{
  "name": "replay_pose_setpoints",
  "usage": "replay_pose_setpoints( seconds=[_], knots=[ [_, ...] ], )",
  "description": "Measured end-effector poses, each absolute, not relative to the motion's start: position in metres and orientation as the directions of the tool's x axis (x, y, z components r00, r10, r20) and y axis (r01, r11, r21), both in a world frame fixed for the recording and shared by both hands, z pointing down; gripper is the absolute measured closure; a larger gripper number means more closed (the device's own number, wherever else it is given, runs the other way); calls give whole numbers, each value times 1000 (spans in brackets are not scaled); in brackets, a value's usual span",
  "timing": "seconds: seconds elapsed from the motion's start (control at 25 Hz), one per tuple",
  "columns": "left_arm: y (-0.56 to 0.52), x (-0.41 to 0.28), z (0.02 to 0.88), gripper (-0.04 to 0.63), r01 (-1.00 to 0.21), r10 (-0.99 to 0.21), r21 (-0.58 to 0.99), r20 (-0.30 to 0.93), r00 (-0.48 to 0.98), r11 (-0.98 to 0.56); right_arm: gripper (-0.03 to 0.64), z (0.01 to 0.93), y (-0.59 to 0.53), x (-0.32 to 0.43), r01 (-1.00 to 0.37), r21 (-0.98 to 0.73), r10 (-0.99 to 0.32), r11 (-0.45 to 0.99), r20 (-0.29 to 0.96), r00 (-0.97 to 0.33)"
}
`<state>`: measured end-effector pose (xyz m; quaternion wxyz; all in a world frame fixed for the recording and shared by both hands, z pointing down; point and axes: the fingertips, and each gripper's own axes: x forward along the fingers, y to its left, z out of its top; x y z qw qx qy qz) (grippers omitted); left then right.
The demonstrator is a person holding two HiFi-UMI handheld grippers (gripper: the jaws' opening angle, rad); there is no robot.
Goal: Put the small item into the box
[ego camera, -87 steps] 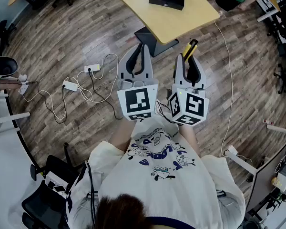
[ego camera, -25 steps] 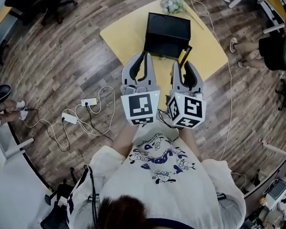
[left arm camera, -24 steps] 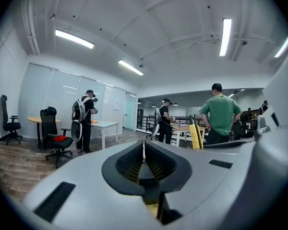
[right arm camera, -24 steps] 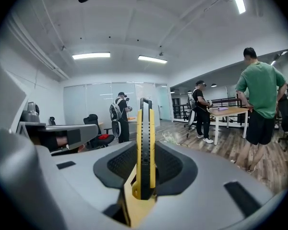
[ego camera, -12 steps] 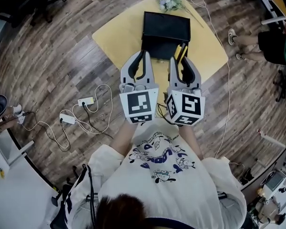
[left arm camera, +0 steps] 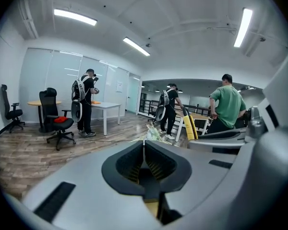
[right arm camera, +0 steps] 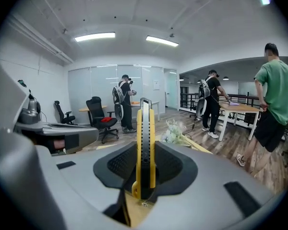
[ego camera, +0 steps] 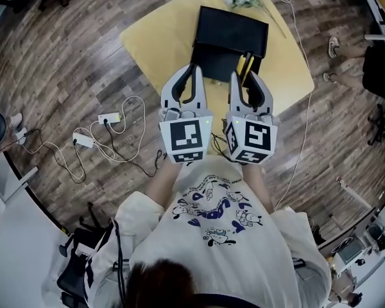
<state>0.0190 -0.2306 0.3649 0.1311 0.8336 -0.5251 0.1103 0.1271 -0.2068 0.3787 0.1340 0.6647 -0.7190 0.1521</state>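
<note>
- The right gripper (right arm camera: 145, 152) has its jaws clamped on one slim yellow and black utility knife (right arm camera: 145, 123), which sticks out past the tips.
- The left gripper (left arm camera: 144, 145) has its jaws together, with nothing between.
- One black rectangular box (ego camera: 231, 31) lies just ahead of both.

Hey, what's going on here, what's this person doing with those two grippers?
A person stands at a yellow table with a gripper in each hand. The right gripper has its fingers shut on a yellow and black utility knife, held out toward the near side of the black box on the table. The knife is not in the box yet. The left gripper is shut on nothing, alongside the right one.
</note>
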Motion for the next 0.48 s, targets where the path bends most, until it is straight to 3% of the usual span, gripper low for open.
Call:
replay_pose_setpoints(
  seconds=[0.48],
  knots=[
    [-248, 28, 432, 571, -931, -811, 130, 461, 361, -341, 490, 450, -240, 144, -969, 61, -824, 240, 541, -170]
  ],
)
